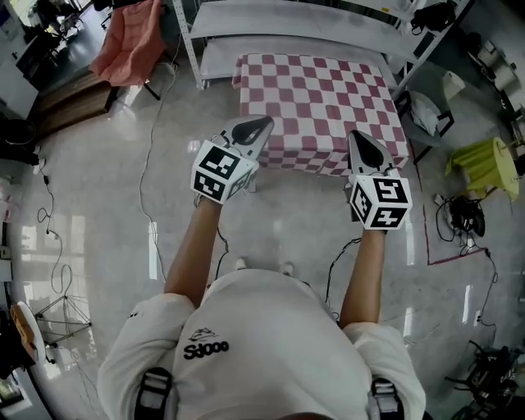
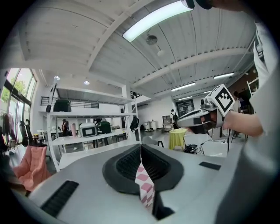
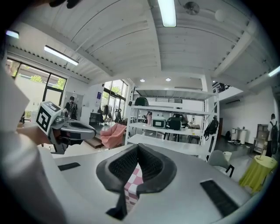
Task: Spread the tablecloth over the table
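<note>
While the pale floor [image 1: 123,205] spreads all around the person and a white shelving rack [image 1: 287,25] stands at the far side, the red-and-white checked tablecloth [image 1: 320,98] lies draped over the bench just in front of that rack, hiding its top. The left gripper [image 1: 264,123] and the right gripper [image 1: 355,138] reach to the cloth's near edge, one by each near corner, both pointing roughly level. Each gripper's fingers [image 2: 124,165] are clenched on a small fold of the tablecloth, which hangs down between the dark ribbed pads [image 3: 154,164].
</note>
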`<state>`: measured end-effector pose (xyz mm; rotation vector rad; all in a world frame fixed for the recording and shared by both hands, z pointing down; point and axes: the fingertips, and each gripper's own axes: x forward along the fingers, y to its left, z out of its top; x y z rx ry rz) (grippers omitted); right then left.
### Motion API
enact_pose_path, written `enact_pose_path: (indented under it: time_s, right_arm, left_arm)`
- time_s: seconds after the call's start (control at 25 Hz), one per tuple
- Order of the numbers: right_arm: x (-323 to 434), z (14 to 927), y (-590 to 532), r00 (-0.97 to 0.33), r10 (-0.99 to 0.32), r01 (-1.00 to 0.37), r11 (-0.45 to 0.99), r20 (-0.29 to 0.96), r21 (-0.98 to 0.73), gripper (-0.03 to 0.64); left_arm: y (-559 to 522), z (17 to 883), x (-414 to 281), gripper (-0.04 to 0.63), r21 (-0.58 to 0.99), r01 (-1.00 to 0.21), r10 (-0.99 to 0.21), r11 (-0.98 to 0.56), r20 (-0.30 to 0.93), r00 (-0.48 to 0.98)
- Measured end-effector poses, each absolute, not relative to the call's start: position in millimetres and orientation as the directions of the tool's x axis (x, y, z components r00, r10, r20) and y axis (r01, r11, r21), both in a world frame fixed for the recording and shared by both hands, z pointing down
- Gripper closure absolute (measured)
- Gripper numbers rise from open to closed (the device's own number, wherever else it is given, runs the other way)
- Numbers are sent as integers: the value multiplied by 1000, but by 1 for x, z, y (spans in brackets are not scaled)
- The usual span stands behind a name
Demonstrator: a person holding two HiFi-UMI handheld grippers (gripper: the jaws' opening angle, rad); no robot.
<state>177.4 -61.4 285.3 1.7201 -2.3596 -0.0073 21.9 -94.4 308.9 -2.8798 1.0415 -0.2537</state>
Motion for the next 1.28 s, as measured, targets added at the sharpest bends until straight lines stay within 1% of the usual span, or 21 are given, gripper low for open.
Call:
enact_pose_path:
  time_s: [0.36,0.56,1.28]
  right_arm:
    - [164,257,-44,-310,-942,-925,330,131,188,594]
    - [166,252,-43,-286,-948,-922,312,143,227,594]
    - [175,268,-44,-267,-949,-931,299,166,211,594]
  left_arm:
    - [-82,276,26,563,-181,-596,-617,-782,86,783]
    - [-80,266,27,563,-192,-585,-605,-788,67,793]
    - [-82,276,36,562,-188,-567,-588,-802,82,805]
